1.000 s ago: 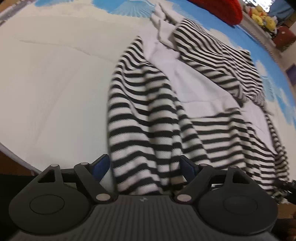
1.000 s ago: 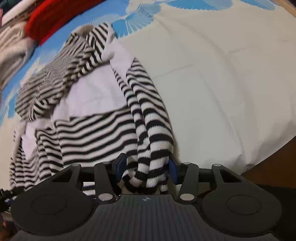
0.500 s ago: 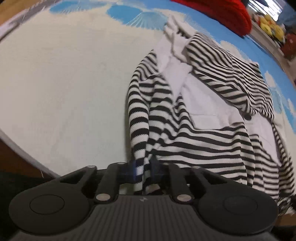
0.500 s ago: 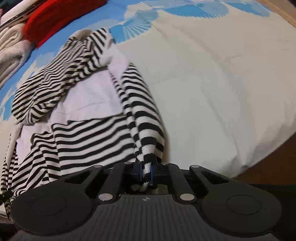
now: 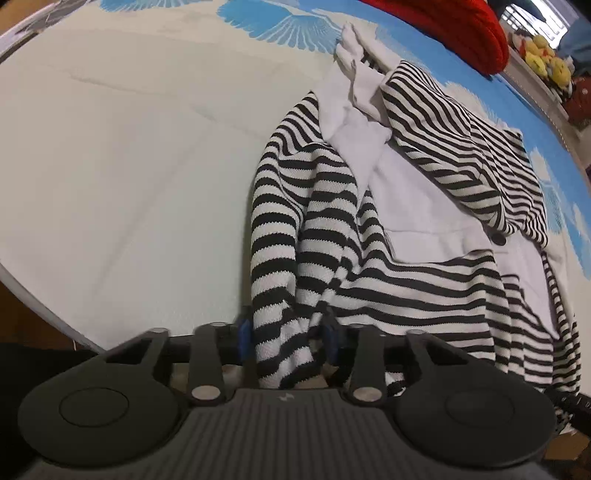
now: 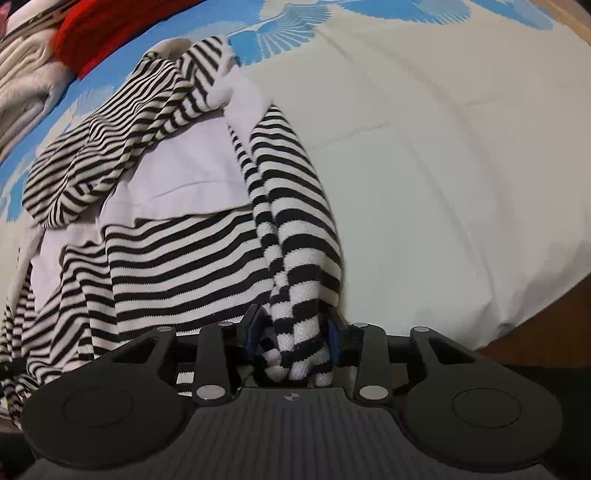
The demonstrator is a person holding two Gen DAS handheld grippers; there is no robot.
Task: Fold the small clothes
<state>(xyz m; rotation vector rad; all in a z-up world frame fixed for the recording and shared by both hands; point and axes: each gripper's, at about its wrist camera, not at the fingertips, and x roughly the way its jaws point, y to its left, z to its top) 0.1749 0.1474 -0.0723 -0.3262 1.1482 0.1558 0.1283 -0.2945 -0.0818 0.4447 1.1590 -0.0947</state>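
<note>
Garment: black-and-white striped top (image 5: 388,280) with white panels, spread on the bed (image 5: 122,155); it lies ahead of both tongs, its near hem bunched between their pads.

Left tongs (image 5: 286,338): parted, with a gathered roll of striped hem between the blue pads; the fabric fills the gap loosely, and whether the pads bear on it cannot be told.

Right tongs (image 6: 293,332): parted likewise, a twisted rope of hem standing between the pads — contact uncertain here too.

Change: half a second ago both tongs were clenched tight on a thin pinch of hem; the jaws have just been opening, the right more than the left, and the cloth has swelled back between them. Neither tongs has shifted along the hem.

Meaning for the task: judged as a release or a re-grip at the hem corners — the fold away from the tongs has not begun, since the top lies crumpled with one striped flap thrown across its far side.

Beyond the garment: a red knit (image 5: 461,26) at the far edge of the bed.
</note>
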